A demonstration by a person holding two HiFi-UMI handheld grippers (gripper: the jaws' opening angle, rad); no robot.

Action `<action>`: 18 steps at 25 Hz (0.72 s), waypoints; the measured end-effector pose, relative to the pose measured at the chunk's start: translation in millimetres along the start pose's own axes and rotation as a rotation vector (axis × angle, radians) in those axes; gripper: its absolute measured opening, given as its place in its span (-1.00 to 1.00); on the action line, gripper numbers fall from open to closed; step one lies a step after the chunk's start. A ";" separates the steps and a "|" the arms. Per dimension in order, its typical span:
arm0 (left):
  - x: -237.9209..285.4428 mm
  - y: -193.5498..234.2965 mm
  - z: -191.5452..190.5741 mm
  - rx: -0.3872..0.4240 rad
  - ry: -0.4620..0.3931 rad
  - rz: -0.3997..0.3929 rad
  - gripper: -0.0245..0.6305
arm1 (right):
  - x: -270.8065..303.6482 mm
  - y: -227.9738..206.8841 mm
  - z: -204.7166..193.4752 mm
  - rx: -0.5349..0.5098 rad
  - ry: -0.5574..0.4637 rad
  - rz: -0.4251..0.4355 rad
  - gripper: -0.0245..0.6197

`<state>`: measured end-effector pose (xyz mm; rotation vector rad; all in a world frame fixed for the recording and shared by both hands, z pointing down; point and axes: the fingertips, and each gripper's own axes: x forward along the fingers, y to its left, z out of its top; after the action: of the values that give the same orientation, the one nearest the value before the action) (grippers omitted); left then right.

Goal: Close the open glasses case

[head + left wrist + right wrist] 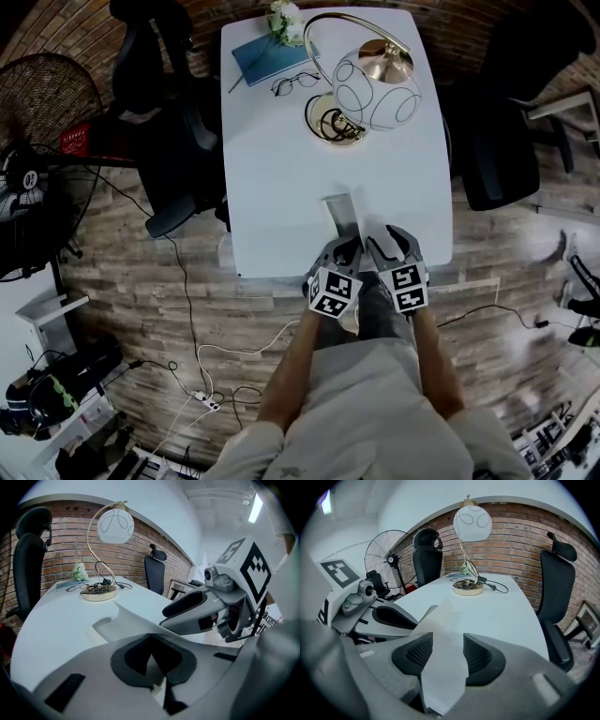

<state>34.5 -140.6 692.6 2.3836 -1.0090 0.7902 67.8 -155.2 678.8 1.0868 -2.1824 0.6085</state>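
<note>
- The glasses case (342, 214) is lying open at the near edge of the white table (281, 187), right in front of the person, and both tongs are meeting it there side by side.
- The left gripper (345, 249) is reaching onto the case's near end. In its own view, the left gripper (151, 641) is pressing its dark pads almost together, pinching a thin pale edge of the case (126, 616), whose flap is stretching away across the tabletop.
- The right gripper (380, 247) is sitting just beside the left one, on the case's right. In its view, the right gripper (443, 653) is holding its jaws partly apart, with the pale flap of the case (440, 630) running between them and both ribbed pads touching its sides.
- A globe lamp (375, 80), a pair of glasses (295, 84) and a blue notebook (262, 58) are standing well apart from the case, at the table's far end.
</note>
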 end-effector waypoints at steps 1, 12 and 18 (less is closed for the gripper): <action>-0.5 0.2 -0.4 -0.001 0.001 0.000 -0.91 | -0.2 0.7 0.4 0.001 0.000 0.001 -0.28; -4.3 5.8 -4.0 -0.008 0.001 0.007 -0.91 | 2.1 6.7 0.1 -0.015 0.000 0.003 -0.28; -5.0 9.0 -6.7 -0.014 0.005 0.012 -0.91 | 3.7 9.3 3.0 -0.016 -0.004 0.009 -0.28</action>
<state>22.6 -140.0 695.8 2.3651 -1.0250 0.7904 57.4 -153.9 678.1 1.0712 -2.1930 0.5928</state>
